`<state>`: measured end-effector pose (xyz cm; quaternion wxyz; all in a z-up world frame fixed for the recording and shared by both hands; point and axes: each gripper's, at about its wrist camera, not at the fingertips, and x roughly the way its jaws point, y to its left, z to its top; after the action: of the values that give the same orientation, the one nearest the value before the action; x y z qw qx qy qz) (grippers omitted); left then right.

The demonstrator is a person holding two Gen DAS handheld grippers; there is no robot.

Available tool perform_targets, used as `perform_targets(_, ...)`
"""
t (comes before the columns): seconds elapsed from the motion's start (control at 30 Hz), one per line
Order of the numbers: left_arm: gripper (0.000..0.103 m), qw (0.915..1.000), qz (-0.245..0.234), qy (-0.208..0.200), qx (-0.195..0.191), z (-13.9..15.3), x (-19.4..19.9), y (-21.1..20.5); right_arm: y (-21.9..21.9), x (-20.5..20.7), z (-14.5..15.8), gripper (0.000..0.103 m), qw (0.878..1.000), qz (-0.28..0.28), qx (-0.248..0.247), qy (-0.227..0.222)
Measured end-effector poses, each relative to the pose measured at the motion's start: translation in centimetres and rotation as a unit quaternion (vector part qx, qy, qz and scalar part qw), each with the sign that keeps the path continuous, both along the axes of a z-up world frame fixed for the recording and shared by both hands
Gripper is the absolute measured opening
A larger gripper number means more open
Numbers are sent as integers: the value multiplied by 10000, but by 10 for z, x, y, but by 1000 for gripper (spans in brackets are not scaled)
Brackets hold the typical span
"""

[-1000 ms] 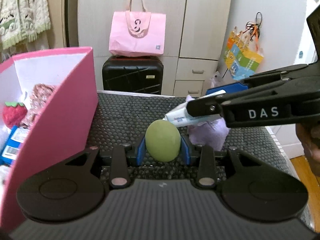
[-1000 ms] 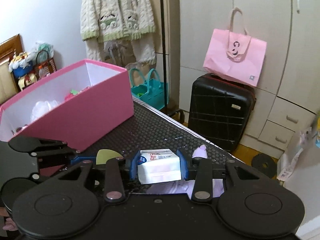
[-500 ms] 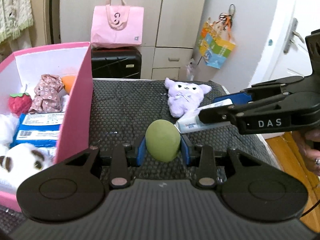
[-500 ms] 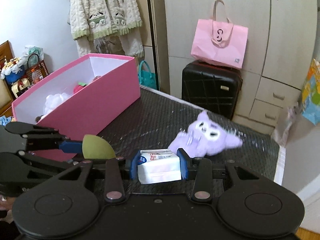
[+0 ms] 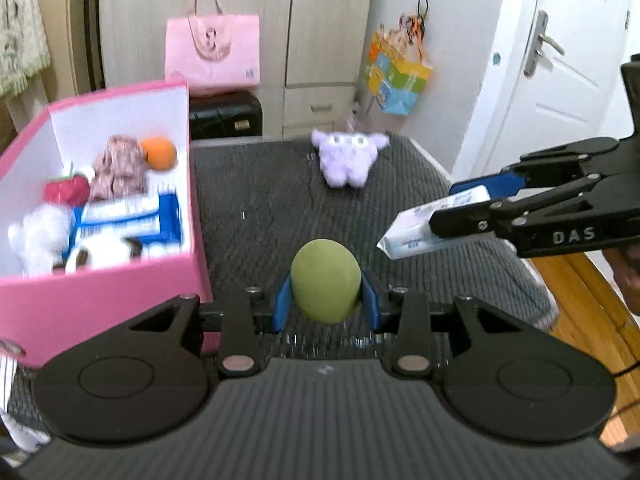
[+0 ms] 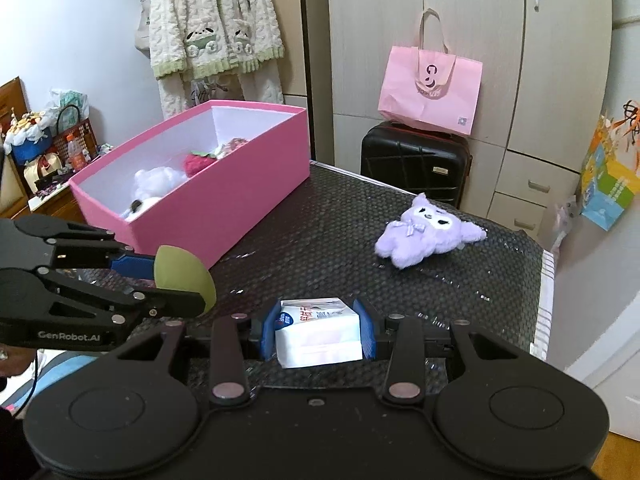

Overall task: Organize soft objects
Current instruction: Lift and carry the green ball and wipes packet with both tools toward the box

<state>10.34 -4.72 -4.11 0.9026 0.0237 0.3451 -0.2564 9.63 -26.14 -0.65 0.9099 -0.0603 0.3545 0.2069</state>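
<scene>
Dark honeycomb matting covers the table [image 6: 340,236], with wardrobe doors, a black suitcase [image 6: 416,160] and a pink tote bag [image 6: 430,88] filling the upper half of the right wrist view. A pink box [image 6: 224,200] sits at centre left of that frame, already holding a white plush, a red strawberry toy and other soft items.

Both claws are loaded. The left gripper [image 5: 325,294] is closed around a green egg-shaped soft ball [image 5: 325,286], its blue pads pressing either side, at lower centre of the left wrist view, just right of the box wall. The right gripper [image 6: 318,330] is closed on a white tissue pack [image 6: 318,332], low in the centre of its own frame, above the mat.

A purple plush [image 6: 430,232] lies on the mat at centre right of the right wrist view, well apart from both grippers and untouched.

Judging by this, the step in hand is carrying the two held items to the box. Next, each claw should travel left over the box rim and open above a free patch inside, one at a time so the tools do not collide; the purple plush would remain to collect afterwards.
</scene>
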Motion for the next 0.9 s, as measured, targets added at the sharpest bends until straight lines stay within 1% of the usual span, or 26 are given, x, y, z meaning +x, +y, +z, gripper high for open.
perform_targets(0.17, 35, 9987, -217, 434, -140, -2, -11, 22, 14, -20, -1, 46, 9997, 193, 45, 175)
perform_targets(0.27, 35, 9977, -364, 530, -190, 4, -20, 35, 21, -32, 4, 46, 9991, 319, 162, 229)
perform_targets(0.37, 35, 9979, -405, 481, -125, 13, -30, 50, 30, -44, 11, 46, 9983, 434, 314, 226)
perform_targets(0.47, 35, 9979, -393, 479, -212, 25, -37, 68, 42, -55, 19, 46, 9966, 665, 451, 185)
perform_targets(0.6, 35, 9989, -259, 283, -274, 42, -43, 89, 61, -63, 32, 46, 9937, 1004, 503, 51)
perform_targets(0.73, 35, 9989, -149, 174, -398, 59, -44, 110, 80, -61, 44, 46, 9902, 1280, 553, -91)
perform_targets(0.9, 35, 9991, 25, -75, -426, 75, -39, 130, 102, -48, 57, 46, 9861, 1518, 586, -329)
